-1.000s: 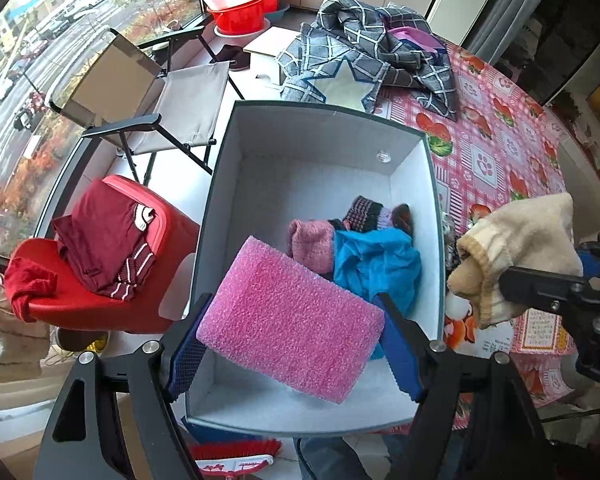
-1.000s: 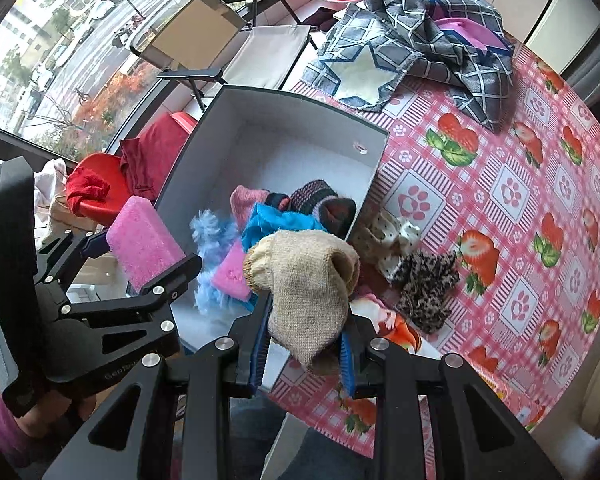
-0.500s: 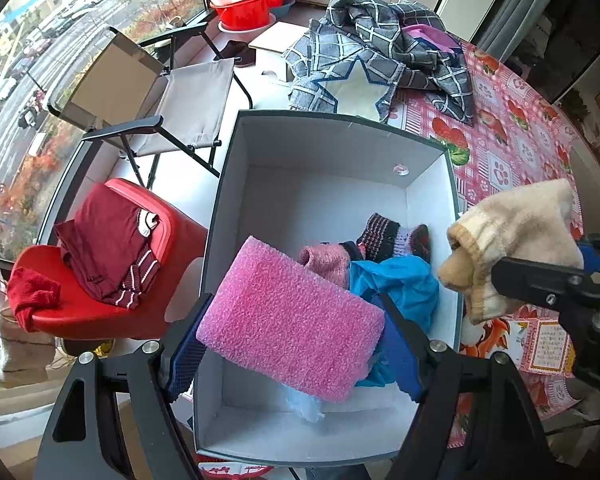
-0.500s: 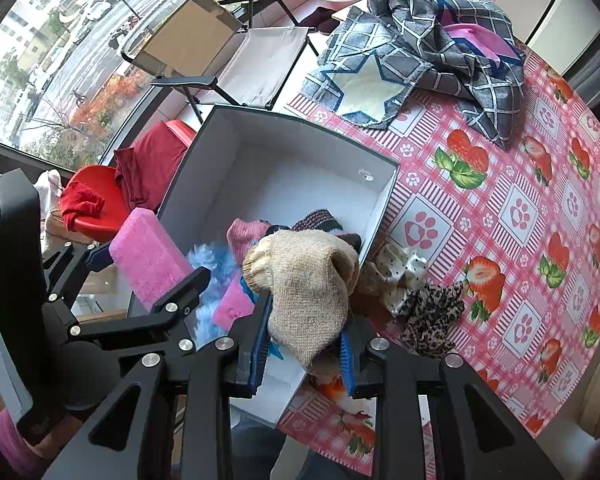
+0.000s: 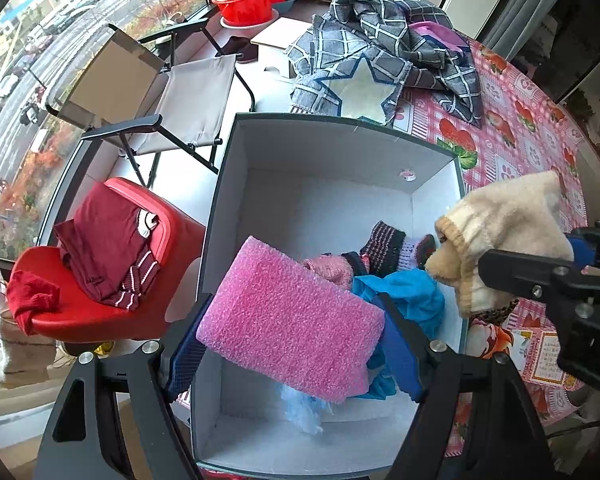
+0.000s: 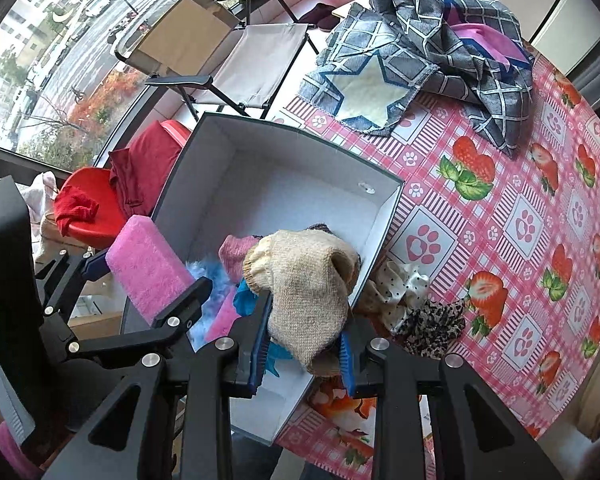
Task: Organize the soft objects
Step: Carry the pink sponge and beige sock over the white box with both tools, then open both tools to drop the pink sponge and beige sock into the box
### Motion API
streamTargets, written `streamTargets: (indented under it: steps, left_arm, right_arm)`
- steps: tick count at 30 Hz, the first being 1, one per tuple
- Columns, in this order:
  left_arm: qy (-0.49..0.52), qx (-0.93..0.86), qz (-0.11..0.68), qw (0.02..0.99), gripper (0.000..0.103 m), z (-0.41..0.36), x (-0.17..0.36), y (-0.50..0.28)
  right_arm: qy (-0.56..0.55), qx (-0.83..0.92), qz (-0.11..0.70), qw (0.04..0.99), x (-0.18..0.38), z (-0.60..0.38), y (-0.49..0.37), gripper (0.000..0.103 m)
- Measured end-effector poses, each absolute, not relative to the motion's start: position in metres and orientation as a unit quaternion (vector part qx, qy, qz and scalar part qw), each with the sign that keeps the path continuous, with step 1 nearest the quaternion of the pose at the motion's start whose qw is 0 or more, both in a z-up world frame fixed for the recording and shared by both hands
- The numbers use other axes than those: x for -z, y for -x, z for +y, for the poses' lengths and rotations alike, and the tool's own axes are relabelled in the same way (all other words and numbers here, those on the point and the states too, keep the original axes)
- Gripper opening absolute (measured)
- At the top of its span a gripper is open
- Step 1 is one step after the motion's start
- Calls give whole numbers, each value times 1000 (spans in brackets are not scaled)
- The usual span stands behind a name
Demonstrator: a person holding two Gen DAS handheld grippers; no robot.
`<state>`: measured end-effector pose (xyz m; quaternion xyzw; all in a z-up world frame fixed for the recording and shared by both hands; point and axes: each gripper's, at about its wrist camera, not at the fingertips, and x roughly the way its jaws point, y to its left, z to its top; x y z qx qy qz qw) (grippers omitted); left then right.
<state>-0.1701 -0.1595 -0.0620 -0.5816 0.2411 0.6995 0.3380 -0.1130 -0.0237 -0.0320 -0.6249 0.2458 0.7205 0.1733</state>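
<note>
Left gripper [image 5: 292, 344]: clamps pink sponge [image 5: 292, 320] above box [image 5: 340, 128], ready to drop.
Right gripper [image 6: 304, 344]: pinches beige sock [image 6: 304, 284], box's 3 o'clock rim.

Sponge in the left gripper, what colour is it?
Pink; the sponge shows best in the left wrist view.

Pink foam block [image 5: 292, 324], rough and pitted. Beige sock [image 6: 310, 280], coarse knit wool. Box [image 5: 332, 200], matt white card inside, dark outside. Tablecloth [image 6: 520, 220], glossy plastic. Grey checked cloth [image 5: 380, 52], soft weave. Chair [image 5: 100, 312], shiny red plastic.
</note>
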Motion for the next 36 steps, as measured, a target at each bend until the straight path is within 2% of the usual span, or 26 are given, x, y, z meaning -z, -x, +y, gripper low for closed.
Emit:
streamTargets:
  steps: [31, 32, 33, 34, 35, 36]
  left_arm:
    - [581, -695, 240, 349, 83, -157, 61, 166]
    - [582, -694, 238, 350, 83, -157, 61, 165]
    - [585, -692, 235, 351, 84, -158, 61, 165]
    - [587, -691, 232, 353, 86, -158, 60, 164]
    - [587, -691, 227, 355, 86, -159, 59, 164]
    - [586, -693, 222, 358, 91, -161, 58, 163]
  right_arm:
    - [623, -722, 260, 154, 35, -20, 124, 31]
    - [623, -721, 262, 153, 35, -19, 124, 33]
    - [623, -721, 264, 153, 35, -19, 124, 47]
    - [620, -722, 266, 154, 33, -18, 123, 70]
    - [616, -724, 268, 157, 32, -17, 122, 79]
    - [608, -729, 270, 160, 28, -16, 120, 84]
